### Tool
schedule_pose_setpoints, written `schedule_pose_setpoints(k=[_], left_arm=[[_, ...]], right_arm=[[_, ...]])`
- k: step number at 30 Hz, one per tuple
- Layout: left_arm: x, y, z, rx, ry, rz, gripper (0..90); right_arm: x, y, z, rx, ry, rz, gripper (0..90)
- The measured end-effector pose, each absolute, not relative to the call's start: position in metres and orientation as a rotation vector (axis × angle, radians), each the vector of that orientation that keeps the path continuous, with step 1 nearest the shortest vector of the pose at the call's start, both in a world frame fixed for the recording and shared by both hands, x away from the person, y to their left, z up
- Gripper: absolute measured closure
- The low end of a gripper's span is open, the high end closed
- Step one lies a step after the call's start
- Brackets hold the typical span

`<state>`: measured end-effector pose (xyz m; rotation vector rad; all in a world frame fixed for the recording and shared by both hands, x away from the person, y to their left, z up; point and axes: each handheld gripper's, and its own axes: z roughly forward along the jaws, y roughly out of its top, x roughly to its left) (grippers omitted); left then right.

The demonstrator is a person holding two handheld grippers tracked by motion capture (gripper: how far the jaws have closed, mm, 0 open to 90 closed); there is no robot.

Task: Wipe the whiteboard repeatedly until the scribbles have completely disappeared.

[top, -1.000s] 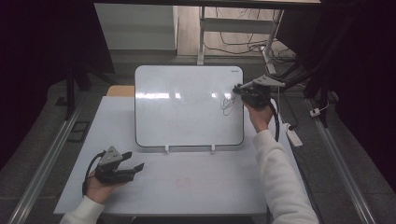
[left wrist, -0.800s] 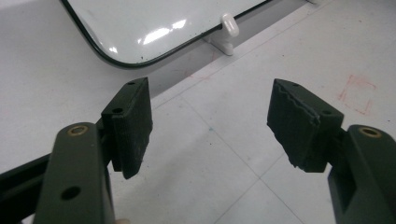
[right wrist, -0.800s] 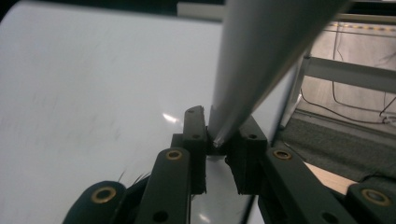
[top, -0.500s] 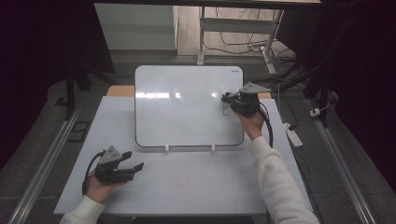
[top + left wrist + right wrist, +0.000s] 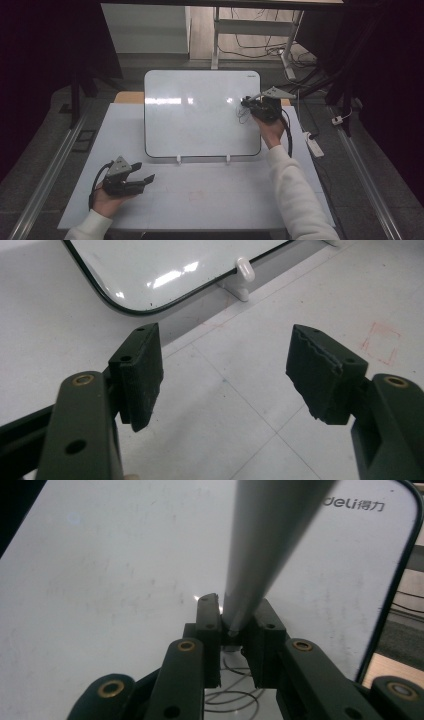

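One small dark scribble [image 5: 243,116] marks the whiteboard [image 5: 200,112] near its right edge | right gripper [image 5: 248,102] clamped on a grey marker [image 5: 265,545], tip at the board | left gripper [image 5: 145,179] jaws apart, resting on table [image 5: 210,200] | most of board blank, drawing likely just begun

Grey marker [image 5: 265,540] – tip on whiteboard [image 5: 200,115] (scribbled).

Lab-like recording bay, white table [image 5: 200,200], dark curtains [image 5: 45,60], floor cables [image 5: 260,47], metal rails [image 5: 42,175]
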<state>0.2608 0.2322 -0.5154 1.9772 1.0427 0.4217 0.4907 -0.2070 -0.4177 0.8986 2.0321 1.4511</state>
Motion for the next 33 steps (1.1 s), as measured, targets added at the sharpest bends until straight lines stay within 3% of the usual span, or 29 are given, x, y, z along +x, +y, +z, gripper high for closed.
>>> schedule_pose_setpoints(k=[4,33], left_arm=[[0.262,0.234,-0.516,1.97,1.054,0.416,31.9],[0.26,0.235,-0.515,1.963,1.048,0.422,32.0]], right_arm=[[0.481,-0.185,-0.424,0.757,2.147,1.377,77.9],[0.469,-0.202,-0.432,0.836,2.136,1.388,77.9]])
